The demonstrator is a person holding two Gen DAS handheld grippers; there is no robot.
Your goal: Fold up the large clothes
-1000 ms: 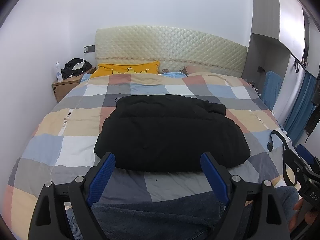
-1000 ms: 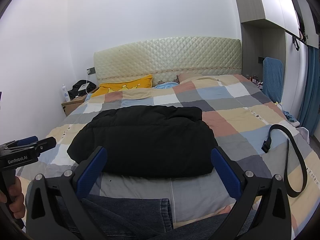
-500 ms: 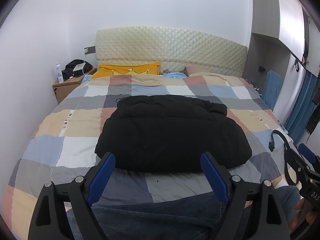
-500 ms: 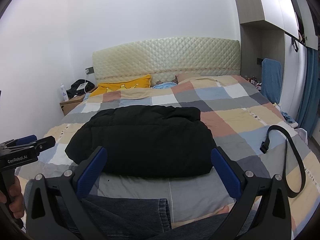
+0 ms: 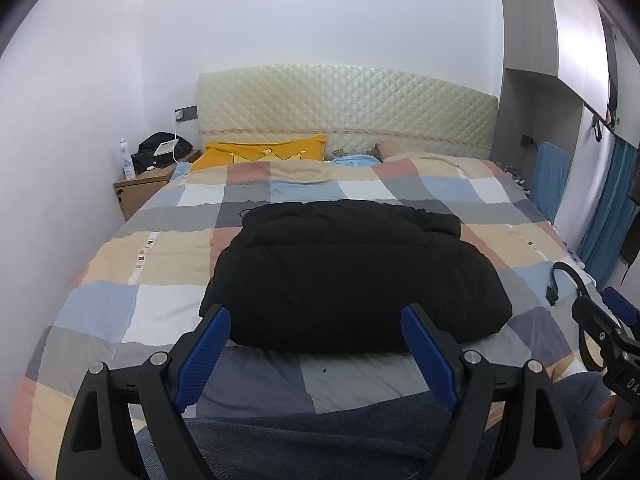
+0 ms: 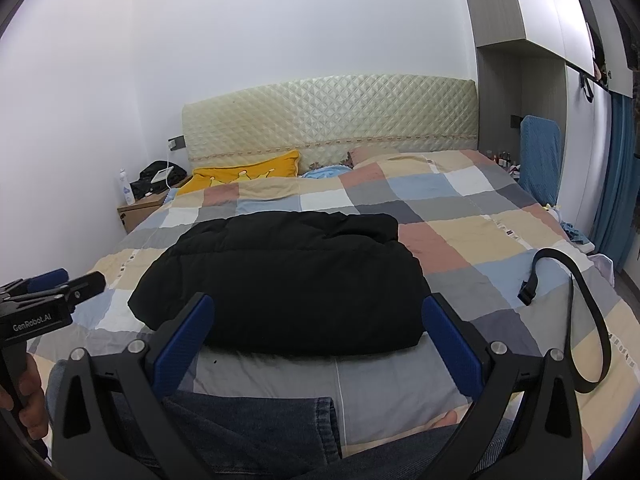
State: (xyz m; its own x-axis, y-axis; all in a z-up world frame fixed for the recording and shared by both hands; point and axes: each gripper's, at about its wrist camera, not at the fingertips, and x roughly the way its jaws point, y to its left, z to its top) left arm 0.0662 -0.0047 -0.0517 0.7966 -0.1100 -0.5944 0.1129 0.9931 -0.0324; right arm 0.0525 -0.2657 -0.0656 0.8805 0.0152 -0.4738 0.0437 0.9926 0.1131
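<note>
Right now, what I read off my two wrist cameras

Left gripper: I hold it above my lap with its blue pads spread wide and nothing between them; from the right wrist view it shows at the left edge, too side-on there to judge its opening

Right gripper: its blue pads are also spread wide apart and bare; I see only its black frame and one blue tip at the right edge of the left wrist view

Jeans: my denim-clad legs lie directly under both grippers, on the near end of the bed

Black jacket: it lies just beyond both sets of fingertips, apart from them, as a puffy folded bundle in the middle of the checked quilt

Black strap: curled on the quilt to the right of the jacket, apart from it, with a buckle end raised

Yellow pillow: at the head of the bed, against the quilted cream headboard

Nightstand: wooden, left of the bed, carrying a white bottle and a dark bag

Blue curtain: hangs at the far right, past the wardrobe
</note>
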